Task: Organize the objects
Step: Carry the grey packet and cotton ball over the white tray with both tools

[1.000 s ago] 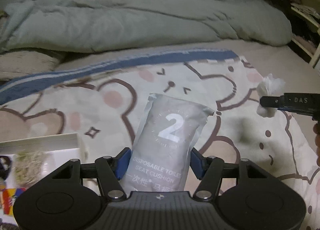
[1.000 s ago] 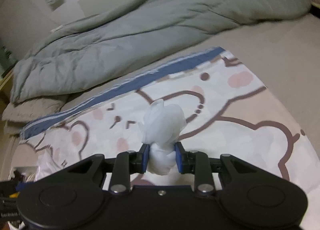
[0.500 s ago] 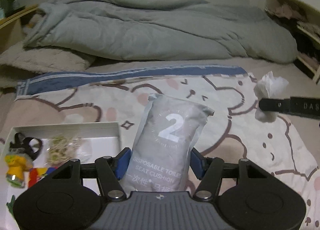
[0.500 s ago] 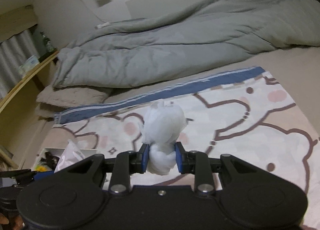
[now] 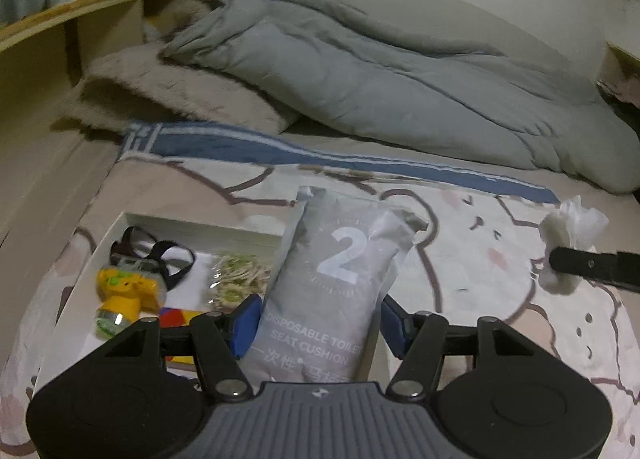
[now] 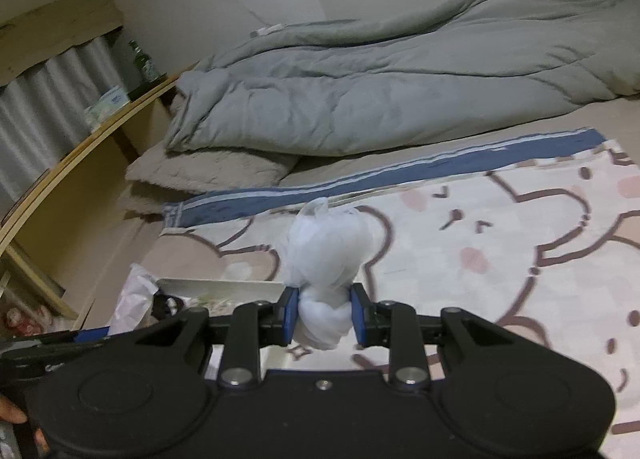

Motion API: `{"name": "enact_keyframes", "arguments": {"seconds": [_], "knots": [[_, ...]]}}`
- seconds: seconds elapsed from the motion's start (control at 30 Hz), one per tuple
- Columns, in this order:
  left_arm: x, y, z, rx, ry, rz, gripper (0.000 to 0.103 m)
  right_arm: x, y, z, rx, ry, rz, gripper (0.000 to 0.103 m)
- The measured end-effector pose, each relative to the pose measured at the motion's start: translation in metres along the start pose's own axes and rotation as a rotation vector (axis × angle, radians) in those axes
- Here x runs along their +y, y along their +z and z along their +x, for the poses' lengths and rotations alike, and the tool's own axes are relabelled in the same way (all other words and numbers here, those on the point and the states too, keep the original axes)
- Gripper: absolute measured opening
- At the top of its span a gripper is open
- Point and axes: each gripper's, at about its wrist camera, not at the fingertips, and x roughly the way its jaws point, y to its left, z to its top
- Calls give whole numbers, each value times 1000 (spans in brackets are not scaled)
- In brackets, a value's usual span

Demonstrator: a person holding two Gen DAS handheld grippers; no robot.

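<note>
My left gripper is shut on a grey pouch marked "2" and "disposable toilet seat cushion", held above the right end of a white tray. The tray holds black glasses, a yellow toy, a packet of rubber bands and a colourful item. My right gripper is shut on a crumpled white plastic bag, held above the blanket. The bag also shows at the right of the left wrist view. The tray shows in the right wrist view.
A bear-print blanket with a blue border covers the bed. A rumpled grey duvet and a beige pillow lie behind. A wooden shelf with a green bottle runs along the left.
Both grippers have swung left and tilted up with their loads. The tray and its contents have come further into the left wrist view, and the shelf has appeared.
</note>
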Motion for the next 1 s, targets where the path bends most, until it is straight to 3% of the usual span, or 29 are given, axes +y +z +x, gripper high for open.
{"name": "enact_keyframes", "arguments": {"seconds": [0.17, 0.37, 0.5, 0.7, 0.9, 1.0], "knots": [[6, -10, 11, 67, -40, -22, 63, 24, -8, 18, 28, 58, -20, 28], [-9, -33, 26, 164, -116, 69, 63, 44, -13, 43, 67, 65, -94, 28], [-3, -46, 50, 258, -214, -38, 63, 48, -14, 57, 81, 53, -105, 28], [1, -60, 79, 347, -275, -152, 63, 54, -14, 73, 99, 45, -112, 28], [14, -67, 92, 379, -263, -176, 63, 68, -11, 91, 122, 67, -132, 28], [10, -66, 89, 363, -252, -123, 63, 76, -10, 102, 144, 82, -138, 28]]}}
